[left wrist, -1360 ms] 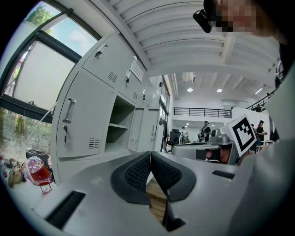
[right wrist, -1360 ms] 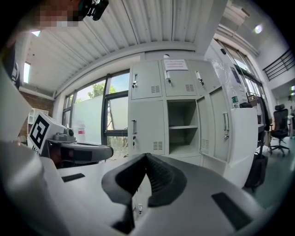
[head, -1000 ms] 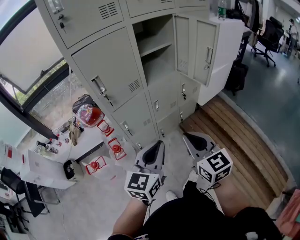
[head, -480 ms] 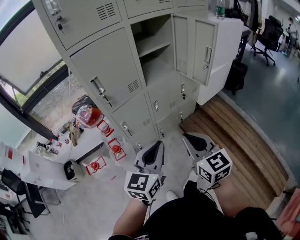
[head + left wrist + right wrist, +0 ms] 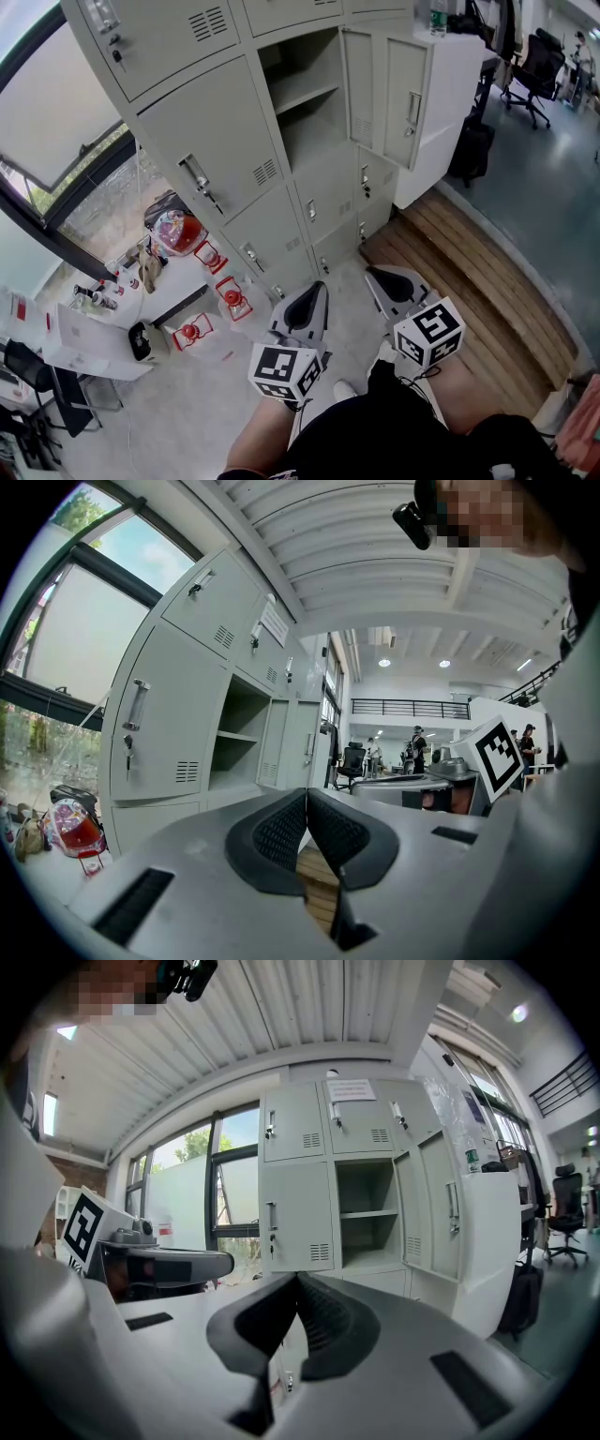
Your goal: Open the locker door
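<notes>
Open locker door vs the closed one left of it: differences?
The open door stands swung out rightward, baring its shelved compartment; the closed door sits flush. The open door looks narrow, seen obliquely; the closed door shows broadside. Both are pale grey metal.

Ahead of the left gripper (image 5: 312, 289) and the right gripper (image 5: 373, 274), the floor (image 5: 349, 309) is free up to the lockers (image 5: 206, 131). The open door (image 5: 384, 94) sticks out ahead, to the right. Small red things (image 5: 232, 298) and a low table (image 5: 94, 347) stand to the left. A wooden platform (image 5: 469, 262) lies to the right.
</notes>
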`<state>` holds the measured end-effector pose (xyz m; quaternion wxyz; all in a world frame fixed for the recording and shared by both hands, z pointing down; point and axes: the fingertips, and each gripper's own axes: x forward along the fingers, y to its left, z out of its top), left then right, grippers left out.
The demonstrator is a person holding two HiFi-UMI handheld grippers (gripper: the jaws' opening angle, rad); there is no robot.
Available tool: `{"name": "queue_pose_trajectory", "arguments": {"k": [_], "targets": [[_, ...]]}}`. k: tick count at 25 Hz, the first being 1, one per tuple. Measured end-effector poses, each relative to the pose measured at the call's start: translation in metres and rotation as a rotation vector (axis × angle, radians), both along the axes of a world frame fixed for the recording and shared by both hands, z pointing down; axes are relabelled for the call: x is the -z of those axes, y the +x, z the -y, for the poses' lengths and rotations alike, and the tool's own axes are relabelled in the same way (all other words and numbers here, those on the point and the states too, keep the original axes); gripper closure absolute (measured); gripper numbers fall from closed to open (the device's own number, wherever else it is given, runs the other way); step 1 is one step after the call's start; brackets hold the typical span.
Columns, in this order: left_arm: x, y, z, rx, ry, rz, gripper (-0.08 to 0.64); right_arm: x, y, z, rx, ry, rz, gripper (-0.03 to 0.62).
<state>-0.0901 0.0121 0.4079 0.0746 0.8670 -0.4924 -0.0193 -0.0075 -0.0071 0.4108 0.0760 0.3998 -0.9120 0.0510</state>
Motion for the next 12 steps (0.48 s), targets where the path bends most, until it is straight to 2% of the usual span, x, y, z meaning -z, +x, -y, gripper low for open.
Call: {"name": "queue_pose_trajectory", "arguments": {"k": [12], "targets": [[-0.0008, 0.0043, -0.0024, -0.002, -0.004, 0.000, 0.543, -0.0013, 0.0044, -0.0029, -0.002, -0.006, 0.003, 0.538]]}}
